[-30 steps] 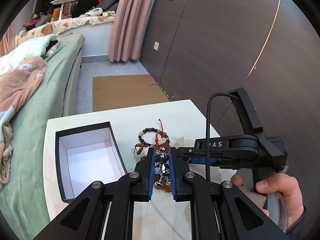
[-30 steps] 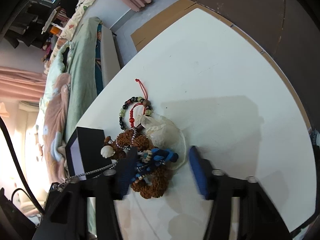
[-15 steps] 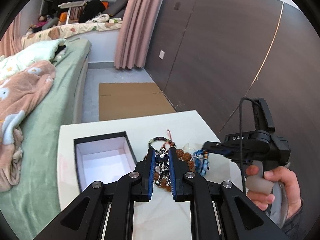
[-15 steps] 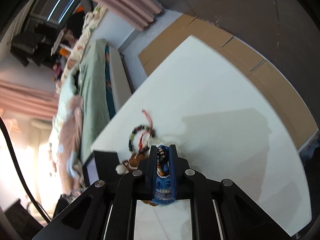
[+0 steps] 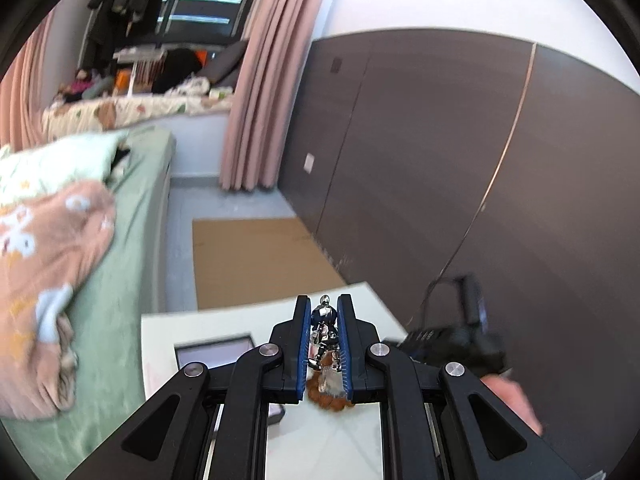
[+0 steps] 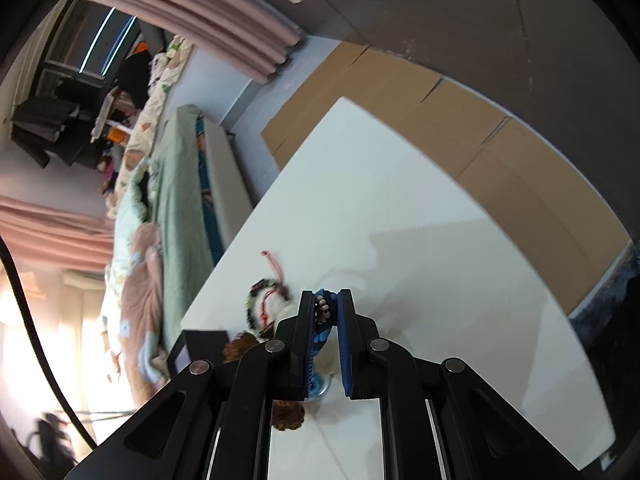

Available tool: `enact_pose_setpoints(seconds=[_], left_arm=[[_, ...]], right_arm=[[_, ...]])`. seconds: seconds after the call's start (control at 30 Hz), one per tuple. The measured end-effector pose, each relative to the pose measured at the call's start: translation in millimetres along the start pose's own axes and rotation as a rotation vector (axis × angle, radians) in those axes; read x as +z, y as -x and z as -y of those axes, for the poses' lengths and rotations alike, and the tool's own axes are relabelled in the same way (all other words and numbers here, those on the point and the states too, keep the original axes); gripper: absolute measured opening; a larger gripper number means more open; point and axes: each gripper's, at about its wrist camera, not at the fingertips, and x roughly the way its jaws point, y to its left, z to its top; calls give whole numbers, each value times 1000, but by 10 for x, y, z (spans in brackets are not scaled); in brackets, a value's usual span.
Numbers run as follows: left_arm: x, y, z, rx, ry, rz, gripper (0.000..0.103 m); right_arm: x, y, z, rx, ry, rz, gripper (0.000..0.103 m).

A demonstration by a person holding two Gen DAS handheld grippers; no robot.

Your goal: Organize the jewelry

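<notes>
My left gripper [image 5: 324, 305] is shut on a shiny silver figure charm [image 5: 325, 320], held above the white table [image 5: 192, 328]. Brown beads [image 5: 326, 400] show below the pads. The open black box [image 5: 216, 354] with a white inside lies just left of the fingers. My right gripper [image 6: 325, 297] is shut on a blue beaded bracelet [image 6: 321, 334], low over the table [image 6: 400, 220]. Left of it lie a dark and green bead bracelet [image 6: 260, 300] with a red cord, brown beads [image 6: 286, 414] and the box [image 6: 204, 344]. The right gripper [image 5: 452, 336] appears blurred in the left wrist view.
A bed with green sheet [image 5: 120, 272] and pink blanket runs along the table's left side. Flat cardboard [image 5: 256, 260] lies on the floor beyond the table. A dark panelled wall [image 5: 440, 160] stands at the right. A hand [image 5: 512, 404] grips the right tool.
The left gripper has risen with the silver charm, so the table looks smaller and lower. The right gripper's jaws closed on the blue beaded bracelet and then kept still.
</notes>
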Motion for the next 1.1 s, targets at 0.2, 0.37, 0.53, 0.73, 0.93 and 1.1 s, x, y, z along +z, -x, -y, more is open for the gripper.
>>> enact_pose_setpoints(seconds=[0.2, 0.37, 0.53, 0.73, 0.93, 1.1], left_arm=[[350, 473, 139, 37, -40, 148, 0], [503, 610, 189, 63, -71, 147, 0], [422, 391, 159, 64, -34, 48, 0], [18, -107, 113, 30, 32, -125, 58], [-447, -476, 115, 33, 34, -219, 71], [-909, -805, 72, 58, 51, -333, 61]], right_arm=[[-32, -18, 29, -67, 6, 16, 12], [10, -2, 158, -40, -33, -9, 12], [-21, 147, 55, 113, -5, -13, 12], [-117, 437, -174, 321, 79, 28, 12], [-143, 509, -302, 352, 113, 40, 12], [-90, 460, -193, 267, 93, 28, 12]])
